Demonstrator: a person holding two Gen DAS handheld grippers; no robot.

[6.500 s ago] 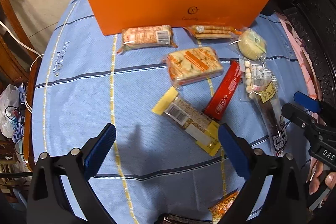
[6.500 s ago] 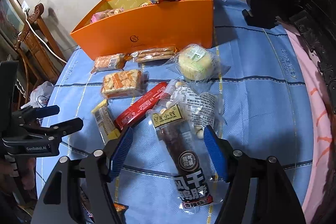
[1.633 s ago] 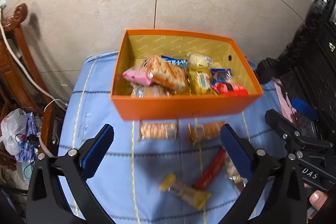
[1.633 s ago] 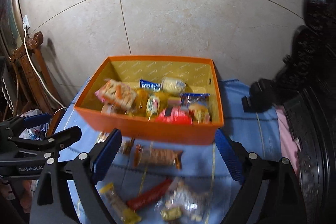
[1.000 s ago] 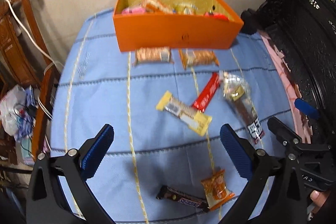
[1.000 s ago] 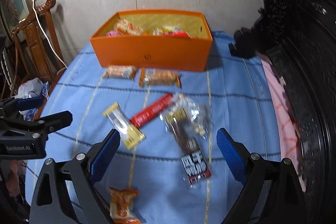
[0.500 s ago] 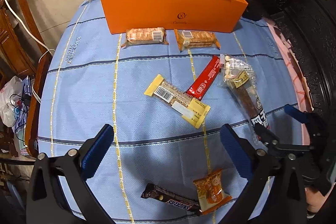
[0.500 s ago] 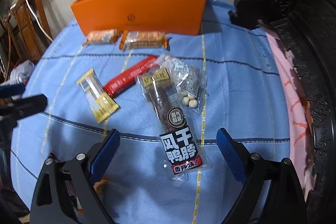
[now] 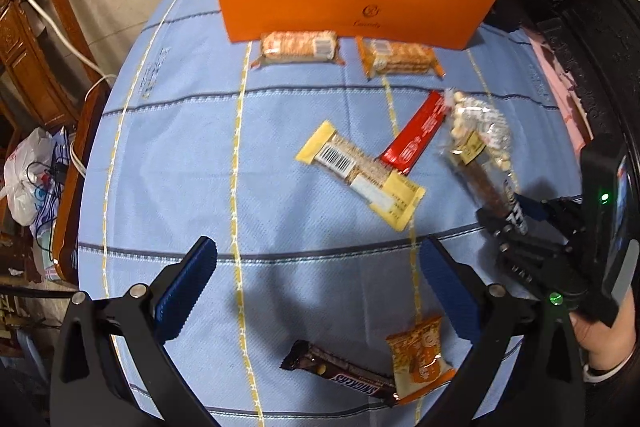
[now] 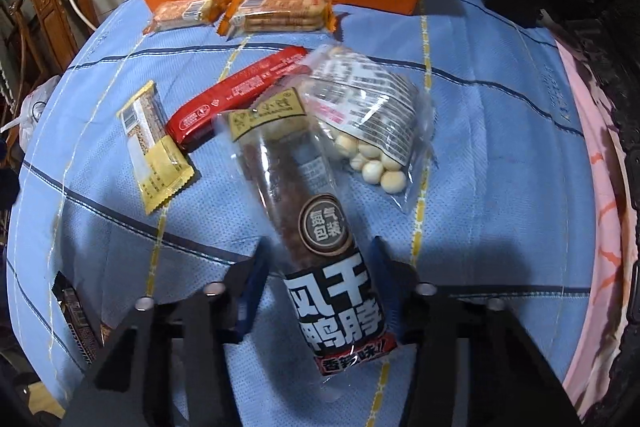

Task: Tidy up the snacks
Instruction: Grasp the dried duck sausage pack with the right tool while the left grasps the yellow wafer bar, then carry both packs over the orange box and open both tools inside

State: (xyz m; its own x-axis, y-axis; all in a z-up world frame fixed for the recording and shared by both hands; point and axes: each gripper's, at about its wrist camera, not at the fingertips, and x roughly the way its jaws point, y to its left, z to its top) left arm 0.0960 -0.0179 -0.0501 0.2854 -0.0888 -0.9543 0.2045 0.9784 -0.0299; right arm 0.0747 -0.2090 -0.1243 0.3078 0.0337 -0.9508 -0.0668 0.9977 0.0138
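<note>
**Right gripper closing on the long meat-snack packet**

Your right gripper points steeply down at the blue tablecloth, its jaws having just been closing around the printed lower end of the long dark meat-snack packet; the blue pads sit at the packet's two sides, though firm contact cannot be confirmed. This packet lies toward the right edge of the cloth, its upper end resting over a clear bag of white round candies and just beside a red bar. A yellow-ended cereal bar lies left of the red bar, touching it at one end.

Your left gripper stands spread wide and empty above the near middle of the cloth. Close to the near edge lie a Snickers bar and a small orange packet, the two overlapping.

At the far edge stands the orange box, already holding several snacks. Two cracker packets lie side by side just in front of its near wall.
</note>
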